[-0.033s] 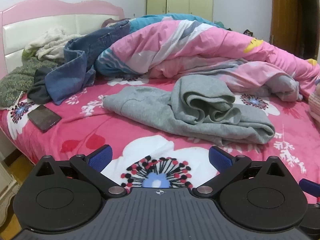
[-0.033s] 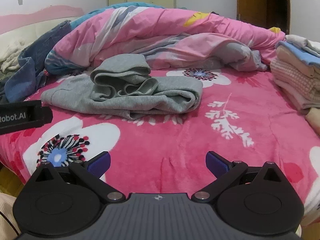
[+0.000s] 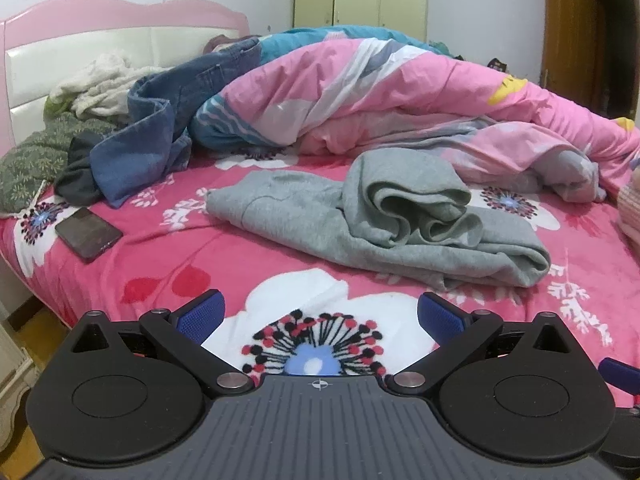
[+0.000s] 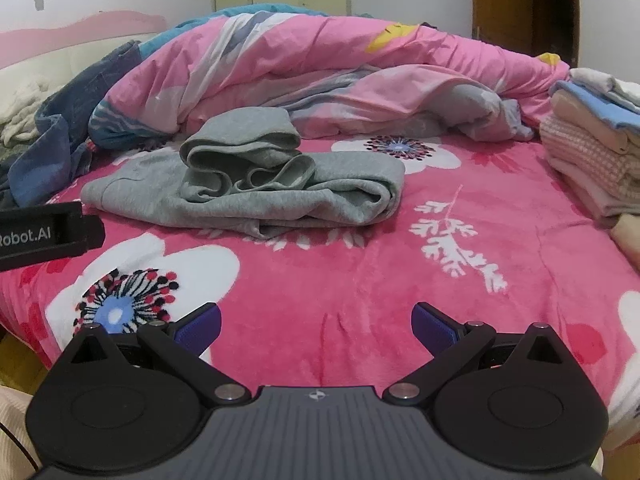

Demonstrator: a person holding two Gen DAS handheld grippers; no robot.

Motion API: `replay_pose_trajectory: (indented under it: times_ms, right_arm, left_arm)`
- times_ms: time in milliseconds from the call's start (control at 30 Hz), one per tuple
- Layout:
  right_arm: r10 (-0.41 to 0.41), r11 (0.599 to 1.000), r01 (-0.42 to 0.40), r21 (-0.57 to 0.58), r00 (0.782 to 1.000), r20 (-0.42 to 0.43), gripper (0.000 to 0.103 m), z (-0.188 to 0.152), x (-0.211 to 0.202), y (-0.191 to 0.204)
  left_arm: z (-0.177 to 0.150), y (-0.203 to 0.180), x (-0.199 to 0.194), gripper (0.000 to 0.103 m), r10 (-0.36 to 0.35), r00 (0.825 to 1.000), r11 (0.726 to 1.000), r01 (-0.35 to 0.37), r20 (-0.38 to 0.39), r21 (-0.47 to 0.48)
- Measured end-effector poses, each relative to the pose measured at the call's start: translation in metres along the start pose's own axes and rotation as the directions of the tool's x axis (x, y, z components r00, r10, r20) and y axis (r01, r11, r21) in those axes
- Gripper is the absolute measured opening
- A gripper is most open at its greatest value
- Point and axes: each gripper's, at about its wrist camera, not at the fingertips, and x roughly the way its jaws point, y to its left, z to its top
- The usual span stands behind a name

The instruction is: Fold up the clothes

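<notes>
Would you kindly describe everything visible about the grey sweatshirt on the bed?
The grey sweatshirt looks like soft heather-grey fleece. It lies loosely bunched, not yet folded, on the pink floral bedspread, with a rolled, hood-like part piled on top. Its far edge nears the pink quilt. Neither tool touches it.

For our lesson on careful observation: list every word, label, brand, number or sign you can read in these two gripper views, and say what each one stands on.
"Robot.AI": white letters on the black body of the left gripper, seen at the left edge of the right wrist view; the start of the word is cut off by the frame.
The phone on the bed shows a dark screen with no readable text.
Nothing else carries legible text.
</notes>
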Motion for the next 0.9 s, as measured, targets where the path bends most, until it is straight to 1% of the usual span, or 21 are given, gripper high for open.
replay_pose_trajectory:
  times_ms: [33,133,233,300,433,533,700,900]
  right_arm:
    - [0.000,1.000,0.000,0.000,1.000,-0.001,0.103,0.000,0.001,0.000]
    - [-0.001,1.000,0.001,0.000,1.000,-0.003,0.103,-0.001,0.002,0.000]
    - [-0.002,1.000,0.002,-0.001,1.000,-0.004,0.103,-0.002,0.004,0.001]
    - [-0.002,1.000,0.002,-0.001,1.000,-0.006,0.103,-0.002,0.005,0.001]
    - [-0.003,1.000,0.003,-0.001,1.000,-0.008,0.103,-0.003,0.007,0.001]
    - [-0.002,1.000,0.002,-0.003,1.000,-0.002,0.103,-0.007,0.004,0.001]
    - [-0.004,1.000,0.004,-0.004,1.000,-0.012,0.103,-0.006,0.003,0.002]
    - [-0.007,1.000,0.007,0.004,1.000,-0.026,0.103,-0.005,0.002,0.002]
  left_arm:
    - [0.000,0.000,0.000,0.103,0.002,1.000,1.000,-0.002,-0.007,0.001]
    - [0.001,-0.001,-0.005,0.103,0.013,1.000,1.000,-0.014,0.016,0.014]
    - [-0.004,0.003,0.002,0.103,0.027,0.999,0.999,-0.027,0.019,0.023]
    - [-0.004,0.009,0.005,0.103,0.013,1.000,1.000,-0.014,0.014,0.009]
    - [-0.004,0.011,0.003,0.103,0.003,0.999,1.000,-0.002,0.034,-0.006]
    - [-0.002,0.010,0.001,0.103,-0.008,1.000,1.000,0.008,0.016,0.004]
    - [-0.006,0.006,0.001,0.103,0.018,1.000,0.999,-0.018,0.007,0.031]
    - [-0.007,0.009,-0.002,0.103,0.004,1.000,1.000,-0.004,0.004,0.015]
